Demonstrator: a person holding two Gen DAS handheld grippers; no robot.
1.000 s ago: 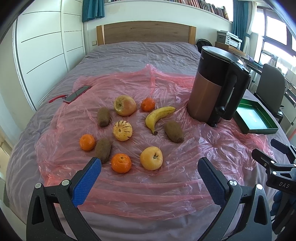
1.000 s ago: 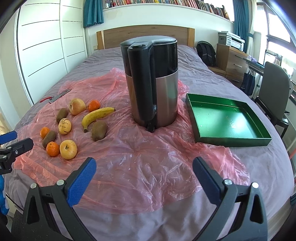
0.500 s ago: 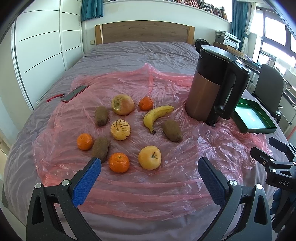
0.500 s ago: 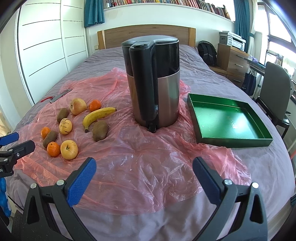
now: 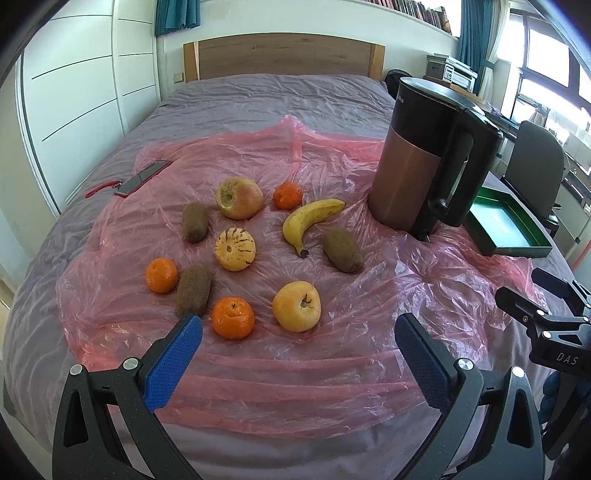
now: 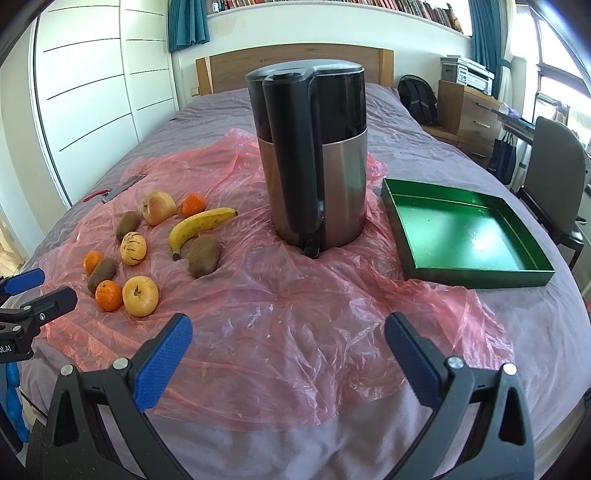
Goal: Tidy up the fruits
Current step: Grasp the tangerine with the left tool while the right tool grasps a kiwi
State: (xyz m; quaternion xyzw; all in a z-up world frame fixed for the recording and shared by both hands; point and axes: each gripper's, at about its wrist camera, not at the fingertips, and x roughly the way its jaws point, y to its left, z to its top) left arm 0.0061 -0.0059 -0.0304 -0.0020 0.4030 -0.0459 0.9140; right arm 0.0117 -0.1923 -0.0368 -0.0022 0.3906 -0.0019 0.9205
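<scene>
Home bedroom: bed [image 6: 424, 147] w/ wooden headboard [image 5: 284, 55] at 12 o'clock, white wardrobe doors [image 5: 81, 88] at 10. Bookshelf [image 6: 332, 5] up top, dresser w/ printer [image 6: 467, 72] at 2, desk chair [image 6: 557, 177] at 3.

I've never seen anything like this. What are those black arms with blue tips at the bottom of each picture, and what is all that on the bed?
Those are two hand-held grippers; a person carries one in each hand, and each has a camera looking out along its fingers. One picture comes from the left gripper, the other from the right gripper. Both stand open and hold nothing.

On the bed lies a crinkled pink plastic sheet. On it lie a yellow banana, three brown kiwis, three small oranges, two yellowish apples and a striped yellow fruit. A tall black and steel electric kettle stands beside them. To its right sits an empty green square tray, probably meant for the fruit.
</scene>
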